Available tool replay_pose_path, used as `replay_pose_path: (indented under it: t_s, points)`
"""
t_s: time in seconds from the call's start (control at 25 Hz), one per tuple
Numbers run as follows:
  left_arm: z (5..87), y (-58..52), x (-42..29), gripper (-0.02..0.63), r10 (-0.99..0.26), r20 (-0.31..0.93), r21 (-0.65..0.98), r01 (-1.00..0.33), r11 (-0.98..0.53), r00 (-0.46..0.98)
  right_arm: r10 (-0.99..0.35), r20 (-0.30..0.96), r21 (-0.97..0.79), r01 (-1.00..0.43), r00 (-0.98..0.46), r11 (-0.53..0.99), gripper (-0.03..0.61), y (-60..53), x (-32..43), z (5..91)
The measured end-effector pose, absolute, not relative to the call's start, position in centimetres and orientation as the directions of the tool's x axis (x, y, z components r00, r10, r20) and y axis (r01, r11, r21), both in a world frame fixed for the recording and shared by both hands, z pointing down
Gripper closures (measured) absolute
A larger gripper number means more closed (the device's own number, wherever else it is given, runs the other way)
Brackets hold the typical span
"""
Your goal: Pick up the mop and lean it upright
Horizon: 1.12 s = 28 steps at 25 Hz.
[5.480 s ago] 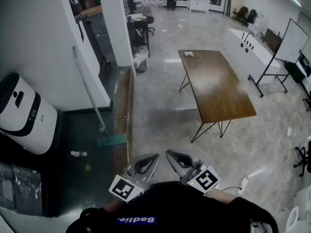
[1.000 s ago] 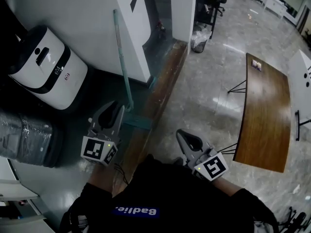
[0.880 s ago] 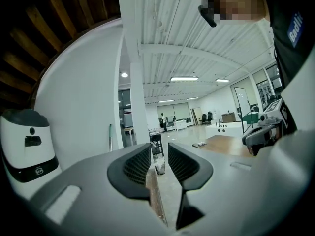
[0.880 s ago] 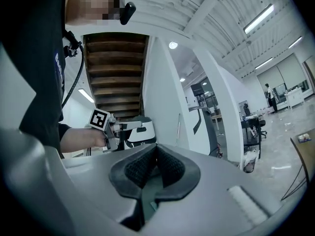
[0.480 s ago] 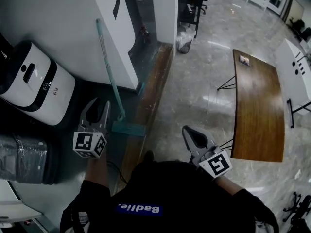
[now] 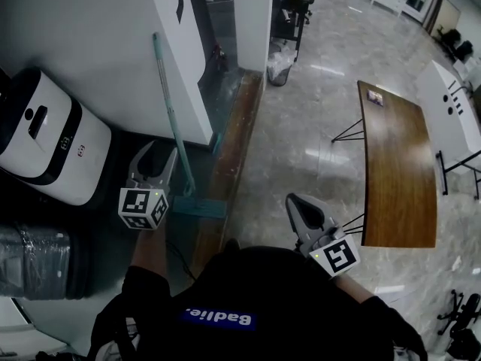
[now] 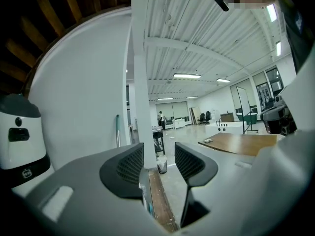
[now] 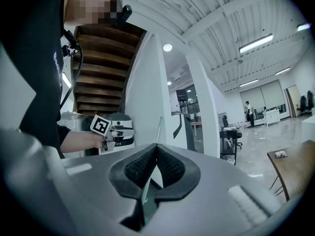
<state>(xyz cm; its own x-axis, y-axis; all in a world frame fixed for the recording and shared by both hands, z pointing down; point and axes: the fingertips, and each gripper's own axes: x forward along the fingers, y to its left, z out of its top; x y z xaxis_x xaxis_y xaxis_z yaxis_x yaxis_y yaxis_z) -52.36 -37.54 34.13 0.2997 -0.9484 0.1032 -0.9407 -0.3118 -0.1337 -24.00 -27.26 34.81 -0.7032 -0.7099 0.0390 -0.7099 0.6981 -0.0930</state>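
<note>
Counted one mop (image 6: 174, 126), two hand-held grippers, one white machine (image 6: 45, 145), one dark wrapped drum (image 6: 34, 262), one long wooden surface (image 6: 398, 171) and one bagged bin (image 6: 279, 65).

Found the mop already leaning upright. Rested its teal handle against the white wall (image 6: 98, 43), with the flat head down on the dark floor (image 6: 99, 224) at the foot of that wall, beside the wooden strip along the dark floor's edge.

Held the left hand-held gripper (image 6: 158, 156) low, just left of the handle's lower end and just above the mop head: near, but not seen touching. Had its jaws apart, having just been opening, with no thing between the pads. Saw only floor and a white column (image 7: 141, 82) through the gap in the left gripper view, with the handle's top off to the left of the jaws.

Held the right hand-held gripper (image 6: 294, 201) well apart from the mop, over the pale floor between the wooden strip and the wooden surface, jaws pressed together on nothing. Showed the handle as a thin line above the closed tips in the right gripper view, with the left hand-held gripper beside it.
</note>
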Motion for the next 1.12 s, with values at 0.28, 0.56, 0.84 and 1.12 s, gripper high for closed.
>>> replay_pose_path:
  t_s: [0.28,0.56,0.84,1.12]
  points:
    - [36.2,-40.9,-54.6,0.363,-0.929,0.142,-0.127,-0.925,-0.359,0.341,-0.712,0.050,-0.066,-0.714,-0.700,0.697,0.572,-28.3,-28.0,34.2]
    - [37.7,-44.4,-56.5,0.342,-0.914,0.164,-0.135,-0.909,-0.394,0.371,-0.711,0.074,-0.048,-0.715,-0.699,0.698,0.572,-29.1,-31.1,34.5]
    - [39.9,-46.8,-58.1,0.332,-0.899,0.198,-0.124,-0.900,-0.418,0.390,-0.695,0.078,0.000,-0.697,-0.715,0.717,0.569,-29.5,-34.5,33.0]
    - [43.4,-49.6,-60.2,0.330,-0.895,0.246,-0.126,-0.904,-0.409,0.371,-0.667,0.110,0.026,-0.669,-0.737,0.743,0.560,-30.0,-38.0,32.9]
